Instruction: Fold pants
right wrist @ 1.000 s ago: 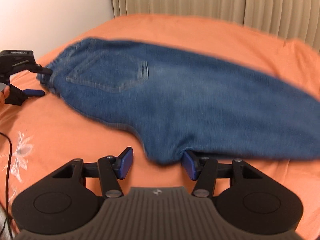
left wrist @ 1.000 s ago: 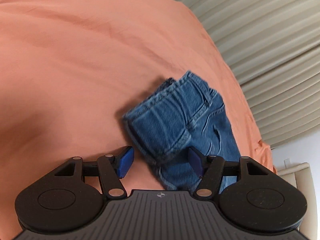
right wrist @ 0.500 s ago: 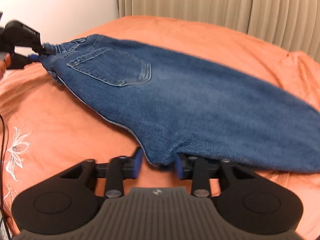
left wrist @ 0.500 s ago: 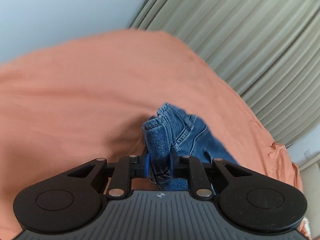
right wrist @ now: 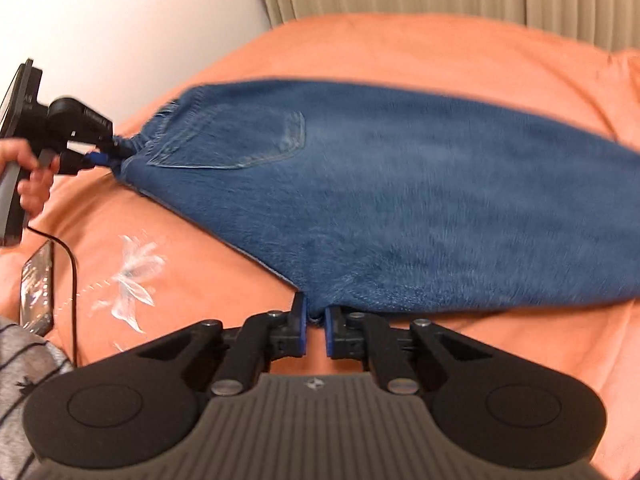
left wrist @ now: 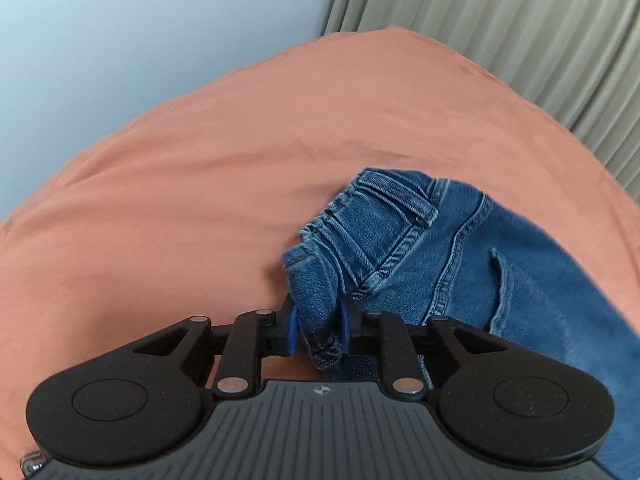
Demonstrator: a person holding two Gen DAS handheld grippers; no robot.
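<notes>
- Both grippers, open a second ago, now pinch the jeans (right wrist: 400, 200), lifted off the orange bed (right wrist: 400, 48).
- Left gripper (left wrist: 318, 328) angled down, jaws easing apart, waistband bunched between.
- Right gripper (right wrist: 316, 330) angled down, clamped on crotch edge.
- No containers.

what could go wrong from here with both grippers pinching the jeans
1. The right hand-held gripper pinches only a thin edge at the crotch of the jeans, so the denim could slip out under tension.
2. The left hand-held gripper holds a bunched wad of waistband while its jaws are opening slightly; that grip may loosen and leave the fold crooked.
</notes>
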